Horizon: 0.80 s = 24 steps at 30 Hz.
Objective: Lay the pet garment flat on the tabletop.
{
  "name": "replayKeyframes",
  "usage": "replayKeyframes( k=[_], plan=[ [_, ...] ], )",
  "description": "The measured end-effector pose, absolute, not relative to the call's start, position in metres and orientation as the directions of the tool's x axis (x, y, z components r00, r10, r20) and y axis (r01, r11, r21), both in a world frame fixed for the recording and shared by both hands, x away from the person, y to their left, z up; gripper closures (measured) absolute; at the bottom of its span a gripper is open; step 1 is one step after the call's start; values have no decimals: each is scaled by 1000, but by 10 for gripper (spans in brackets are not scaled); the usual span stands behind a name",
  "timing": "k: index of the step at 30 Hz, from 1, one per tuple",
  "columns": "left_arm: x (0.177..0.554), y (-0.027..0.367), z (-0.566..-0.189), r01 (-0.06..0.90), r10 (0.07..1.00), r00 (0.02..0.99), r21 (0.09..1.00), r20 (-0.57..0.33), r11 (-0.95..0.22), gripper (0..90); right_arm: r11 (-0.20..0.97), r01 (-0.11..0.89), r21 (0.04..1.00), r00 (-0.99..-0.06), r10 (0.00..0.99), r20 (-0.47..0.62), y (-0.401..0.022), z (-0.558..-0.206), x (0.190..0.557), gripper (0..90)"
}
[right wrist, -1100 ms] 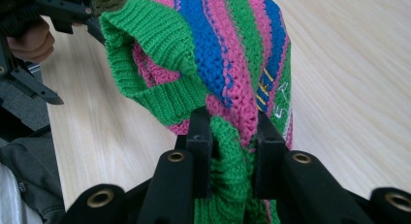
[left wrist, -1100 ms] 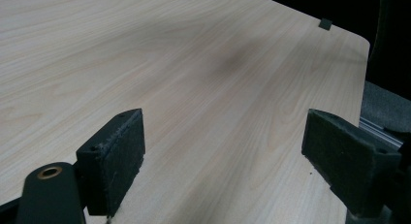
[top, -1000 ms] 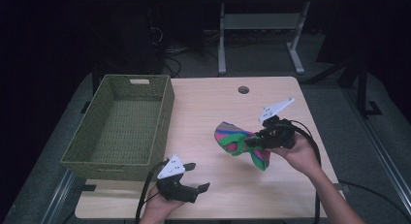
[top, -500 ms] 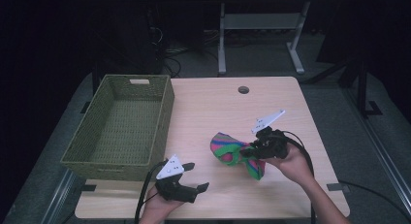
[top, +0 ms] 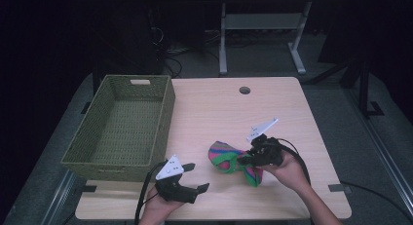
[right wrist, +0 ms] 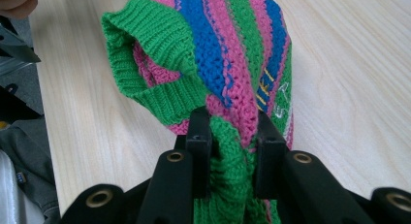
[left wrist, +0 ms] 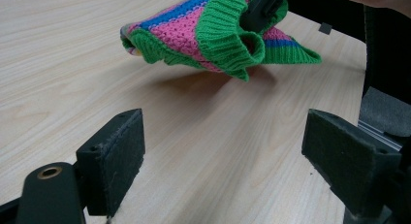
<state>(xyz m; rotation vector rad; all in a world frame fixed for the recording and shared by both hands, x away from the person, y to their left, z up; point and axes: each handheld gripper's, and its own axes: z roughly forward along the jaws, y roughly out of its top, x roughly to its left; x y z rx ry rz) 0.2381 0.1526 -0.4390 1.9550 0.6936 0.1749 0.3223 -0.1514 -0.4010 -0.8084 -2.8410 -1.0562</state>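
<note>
Near the front right of the tabletop (top: 292, 108), a striped knit piece (top: 229, 158) in green, pink and blue is held bunched up by the right tongs (top: 247, 159), which are clamped on a gathered fold of it. From the right gripper view the yarn is seen squeezed between the two black jaws, with the ribbed green hem flopping off to one side. Part of the knit looks to be resting on the wood, though that can't be called for sure.

The left tongs (left wrist: 223, 161) are parked by the front edge, spread wide apart with nothing between them, aimed at the knit from the side.

Handling-wise, it can be guessed to be light, soft and floppy, so no shape will be kept when it's lifted. A thick bunch or the ribbed hem is probably best grabbed, since a single layer could stretch or slip out. A woven green basket (top: 78, 152) sits off to the left.
</note>
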Motion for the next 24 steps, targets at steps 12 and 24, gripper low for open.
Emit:
replayKeyframes(
  k=[12,24],
  plan=[
    [238,153,-439,392,537,825,861,-174,-323,152,647,480,592,-868,449,213,-138,-420,319,724],
    [239,156,-439,394,542,822,862,-174,-320,152,682,450,576,-886,423,192,-125,-434,316,652]
  ],
)
